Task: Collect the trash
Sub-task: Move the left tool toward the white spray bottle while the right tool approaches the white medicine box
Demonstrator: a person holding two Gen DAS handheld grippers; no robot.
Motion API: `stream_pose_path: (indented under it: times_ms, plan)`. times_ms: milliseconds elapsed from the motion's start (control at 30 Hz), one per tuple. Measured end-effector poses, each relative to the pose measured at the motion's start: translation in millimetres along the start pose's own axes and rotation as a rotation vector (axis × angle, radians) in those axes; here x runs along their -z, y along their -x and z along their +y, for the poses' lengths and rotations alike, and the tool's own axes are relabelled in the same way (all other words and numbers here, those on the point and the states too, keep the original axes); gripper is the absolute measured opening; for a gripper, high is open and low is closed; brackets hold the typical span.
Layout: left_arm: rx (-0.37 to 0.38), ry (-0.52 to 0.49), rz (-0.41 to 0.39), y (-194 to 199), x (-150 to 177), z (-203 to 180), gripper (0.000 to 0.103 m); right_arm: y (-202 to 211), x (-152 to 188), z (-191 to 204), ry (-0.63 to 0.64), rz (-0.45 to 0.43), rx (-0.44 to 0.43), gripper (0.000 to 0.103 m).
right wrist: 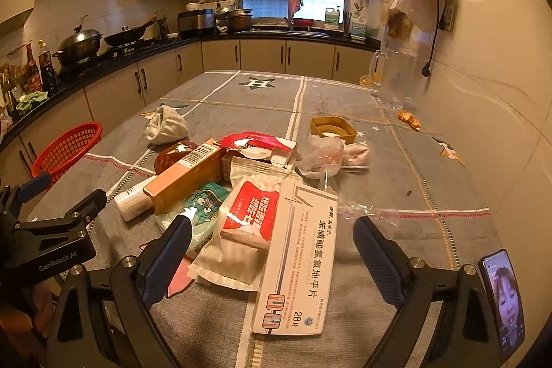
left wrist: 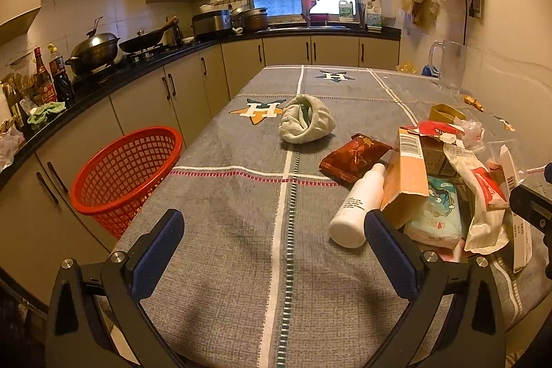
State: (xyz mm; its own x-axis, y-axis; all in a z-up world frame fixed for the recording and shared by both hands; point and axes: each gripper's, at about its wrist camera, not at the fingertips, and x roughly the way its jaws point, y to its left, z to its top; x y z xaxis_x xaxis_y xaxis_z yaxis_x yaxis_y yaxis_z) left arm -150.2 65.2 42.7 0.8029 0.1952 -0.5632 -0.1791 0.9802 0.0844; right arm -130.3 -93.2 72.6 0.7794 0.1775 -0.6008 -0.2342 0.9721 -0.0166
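Two hand-held grippers are up in front of me, both with jaws spread wide and nothing between them. My left hand-held gripper (left wrist: 274,238) hovers over a bare stretch of the desk (left wrist: 220,216), which is covered in a grey checked cloth with star-and-H emblems. Just off its right finger lies a white plastic bottle (left wrist: 358,206) on its side, touching a long orange cardboard box with a barcode (left wrist: 407,175). Beyond the bottle sits a dark red foil pouch (left wrist: 353,156), and farther up the cloth a crumpled white fabric bundle (left wrist: 305,119) lies on its own. Off the desk's left edge stands a red plastic mesh basket (left wrist: 126,171), tilted toward the desk, right against the edge. My right hand-held gripper (right wrist: 272,242) hangs above the heap of trash: a flat white medicine carton with printed text (right wrist: 300,257) lies between its fingers, overlapping a white and red plastic wrapper (right wrist: 241,230). A teal cartoon-printed packet (right wrist: 203,206) peeks out beneath the orange box. Behind the heap I see crumpled clear plastic film (right wrist: 326,154) and a squat yellow-brown tub (right wrist: 333,128). A tall clear glass jug (right wrist: 396,78) stands near the wall, well apart from the pile. A smartphone (right wrist: 502,302) is mounted at the right of this hand-held gripper.
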Motion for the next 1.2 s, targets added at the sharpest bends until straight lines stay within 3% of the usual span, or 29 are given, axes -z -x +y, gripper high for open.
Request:
stream_pose_path:
  times_ms: [300, 567, 967, 1200]
  plan:
    - [-0.007, -0.005, 0.022, -5.1, 1.9, 0.4, 0.103, -6.1, 0.3, -2.9, -0.008, 0.021, -0.029, 0.097]
    - [-0.001, -0.007, 0.027, -6.7, 2.1, 0.0, 0.103, -10.9, -2.1, -22.2, -0.089, 0.049, -0.044, 0.097]
    - [0.055, -0.029, 0.042, -10.8, -1.0, -6.2, 0.103, -13.4, -2.6, -26.5, -0.101, 0.064, -0.049, 0.097]
    - [0.079, -0.045, 0.056, -14.3, -4.5, -10.0, 0.095, -16.3, -3.1, -33.1, -0.124, 0.078, -0.050, 0.097]
